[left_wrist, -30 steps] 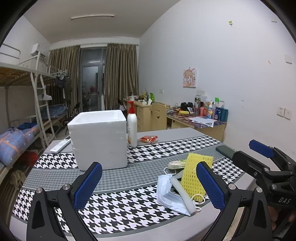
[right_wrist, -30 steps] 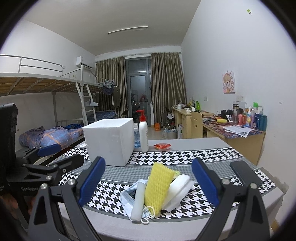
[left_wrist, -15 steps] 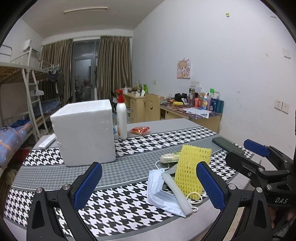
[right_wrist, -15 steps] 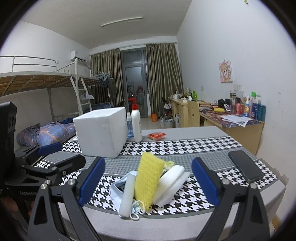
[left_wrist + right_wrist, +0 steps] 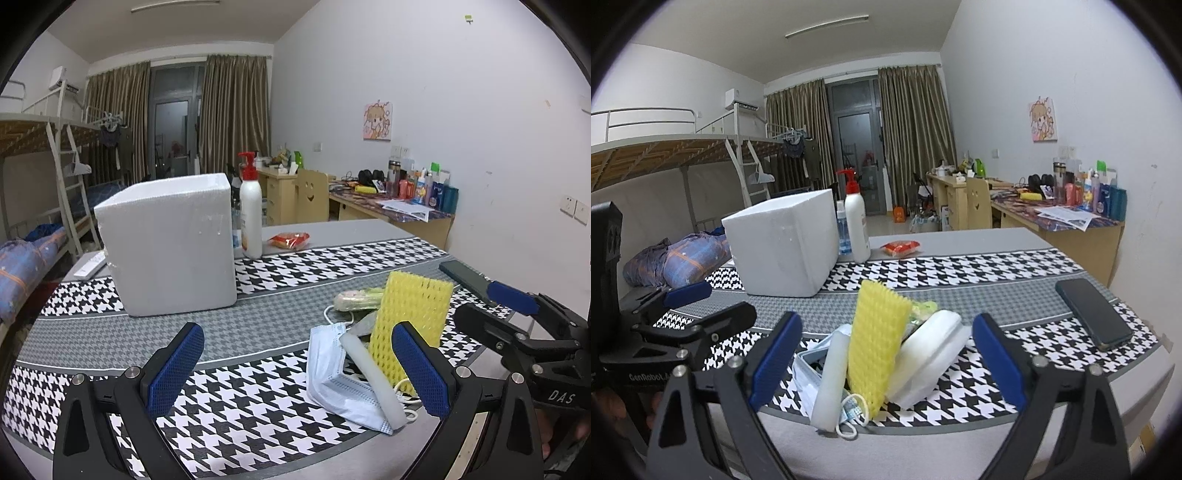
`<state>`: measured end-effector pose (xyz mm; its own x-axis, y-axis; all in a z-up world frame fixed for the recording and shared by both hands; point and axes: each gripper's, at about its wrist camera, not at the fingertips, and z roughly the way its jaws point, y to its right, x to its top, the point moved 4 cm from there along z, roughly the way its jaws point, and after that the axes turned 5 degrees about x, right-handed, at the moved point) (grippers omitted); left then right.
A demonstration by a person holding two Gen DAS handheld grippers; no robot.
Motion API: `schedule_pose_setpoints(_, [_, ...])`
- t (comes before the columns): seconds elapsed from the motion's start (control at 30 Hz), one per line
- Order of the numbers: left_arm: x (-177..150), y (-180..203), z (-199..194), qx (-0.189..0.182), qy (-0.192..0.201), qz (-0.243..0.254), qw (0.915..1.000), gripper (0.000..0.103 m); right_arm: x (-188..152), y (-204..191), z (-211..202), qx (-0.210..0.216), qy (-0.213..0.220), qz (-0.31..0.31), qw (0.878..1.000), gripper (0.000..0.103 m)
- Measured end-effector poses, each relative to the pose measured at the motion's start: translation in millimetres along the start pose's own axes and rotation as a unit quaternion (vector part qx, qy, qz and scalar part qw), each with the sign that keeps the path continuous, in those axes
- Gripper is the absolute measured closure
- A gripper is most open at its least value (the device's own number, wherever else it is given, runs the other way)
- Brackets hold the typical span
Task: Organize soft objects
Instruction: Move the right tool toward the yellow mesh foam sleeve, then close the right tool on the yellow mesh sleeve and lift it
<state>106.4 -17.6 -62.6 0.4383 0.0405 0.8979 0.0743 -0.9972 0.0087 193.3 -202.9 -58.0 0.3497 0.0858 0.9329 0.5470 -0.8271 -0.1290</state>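
A heap of soft things lies near the table's front edge: a yellow foam net (image 5: pixel 875 343) standing upright, a pale blue face mask (image 5: pixel 340 376), a white foam tube (image 5: pixel 831 376) and a white foam pad (image 5: pixel 931 354). My right gripper (image 5: pixel 886 317) faces the heap with its jaws closing. The heap sits just beyond and between the blue pads, untouched. My left gripper (image 5: pixel 295 326) is wide open over bare cloth, and the mask and yellow net (image 5: pixel 410 317) lie at its right finger. A white styrofoam box (image 5: pixel 170 243) stands further back on the left.
A black phone (image 5: pixel 1093 314) lies flat on the right of the houndstooth cloth. Behind the box stand a white pump bottle (image 5: pixel 250 218) and a red snack packet (image 5: pixel 288 239). A remote (image 5: pixel 88 266) lies at the far left. Desks and bunk beds fill the room behind.
Both grippers have come lower and closer to the heap, which looms larger in each view. The right jaws have narrowed slightly. Nothing on the table has shifted.
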Motion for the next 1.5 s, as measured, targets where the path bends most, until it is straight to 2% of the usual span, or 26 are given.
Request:
schedule_pose_setpoints(0.17, [-3, -2, 8, -0.002, -0.013, -0.001, 0.9999, 0.001, -4, 1, 12, 0.009, -0.019, -0.003, 1.000, 0.021])
schedule_pose_setpoints(0.4, [-10, 2, 22, -0.016, -0.039, -0.002, 0.9991, 0.001, -6, 8, 20, 0.017, -0.028, 0.004, 0.999, 0.026])
schedule_pose_setpoints(0.77, [-16, 0, 31, -0.002, -0.053, -0.005, 0.9986, 0.001, -16, 14, 42, 0.048, -0.070, 0.027, 0.996, 0.043])
schedule_pose_setpoints(0.87, [-18, 2, 34, -0.007, -0.057, -0.004, 0.9983, 0.001, -18, 13, 45, 0.055, -0.078, 0.030, 0.995, 0.044])
schedule_pose_setpoints(0.93, [-18, 4, 35, -0.009, -0.059, -0.005, 0.9982, 0.001, -18, 14, 46, 0.059, -0.081, 0.031, 0.994, 0.050])
schedule_pose_setpoints(1.03, [-17, 6, 36, -0.013, -0.060, -0.003, 0.9981, 0.001, -19, 14, 49, 0.064, -0.090, 0.034, 0.993, 0.063])
schedule_pose_setpoints(1.1, [-16, 7, 37, -0.015, -0.061, -0.002, 0.9980, 0.001, -20, 14, 50, 0.065, -0.095, 0.033, 0.993, 0.076])
schedule_pose_setpoints(1.2, [-15, 12, 40, -0.022, -0.063, 0.001, 0.9978, 0.001, -20, 14, 49, 0.065, -0.095, 0.034, 0.993, 0.088])
schedule_pose_setpoints(1.5, [-15, 30, 43, -0.043, -0.074, 0.009, 0.9963, 0.001, -8, 17, 30, 0.062, -0.062, 0.032, 0.996, 0.091])
